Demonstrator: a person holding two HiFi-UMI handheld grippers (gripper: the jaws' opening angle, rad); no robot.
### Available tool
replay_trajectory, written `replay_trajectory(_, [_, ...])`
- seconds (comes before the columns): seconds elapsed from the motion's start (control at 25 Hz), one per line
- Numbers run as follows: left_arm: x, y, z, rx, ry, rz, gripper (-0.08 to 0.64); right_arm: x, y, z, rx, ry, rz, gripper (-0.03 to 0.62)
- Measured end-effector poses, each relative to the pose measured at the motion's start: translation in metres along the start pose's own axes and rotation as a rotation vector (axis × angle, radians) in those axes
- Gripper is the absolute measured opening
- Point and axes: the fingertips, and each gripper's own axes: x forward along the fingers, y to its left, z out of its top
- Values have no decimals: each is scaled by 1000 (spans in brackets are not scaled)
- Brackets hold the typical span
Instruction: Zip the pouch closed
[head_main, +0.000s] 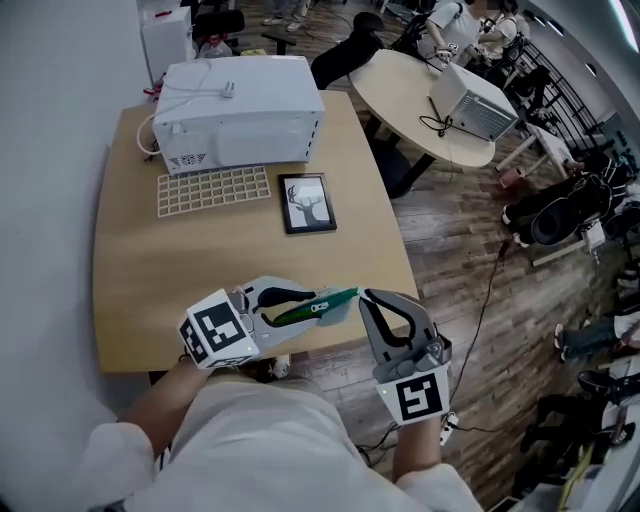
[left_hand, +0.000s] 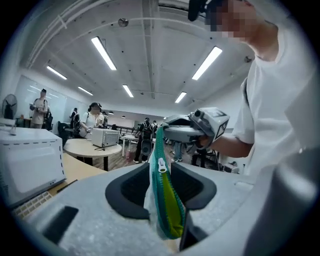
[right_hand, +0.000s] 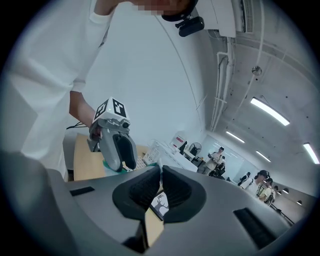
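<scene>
The shirt (head_main: 250, 440) lies nearest, close behind both grippers, so little room is left for drawing them back.

Just beyond it the pouch (head_main: 322, 304) is held in the air between the grippers, low over the tabletop (head_main: 180, 270) by its near edge. The right gripper (head_main: 368, 300) is pressed together on the pouch's right end. The left gripper (head_main: 292, 306) has its jaws partly spread, with the pouch and the slider (left_hand: 161, 165) between them. The pads sit close on either side, but no firm pinch can be made out.

The zip gapes on the left gripper's side of the slider. If fabric were caught there instead of the slider, the teeth would likely be bunched rather than closed. With only one end firmly pinched, a hard pull could twist the pouch out of the right gripper. A slip could send it over the near edge or the right corner onto the floor (head_main: 450, 270).

Bare tabletop lies open to the left and ahead. The frame (head_main: 306, 203), the grid tray (head_main: 213, 190) and the oven (head_main: 240, 115) stand well apart, farther back. The round table (head_main: 420, 95) stands farther right.
</scene>
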Motion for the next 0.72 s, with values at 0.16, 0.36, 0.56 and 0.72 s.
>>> replay_trajectory(0.16, [-11, 11, -4, -19, 9, 52, 121, 12, 9, 19, -6, -55, 30, 20])
replay_trajectory(0.36, [-23, 22, -9, 136, 111, 197, 122, 23, 20, 34, -21, -97, 69, 20])
replay_trajectory(0.56, [-32, 25, -11, 241, 118, 305, 120, 28, 21, 36, -9, -107, 81, 21])
replay_trajectory(0.72, [-32, 22, -14, 223, 116, 272, 106, 32, 22, 36, -3, -99, 90, 21])
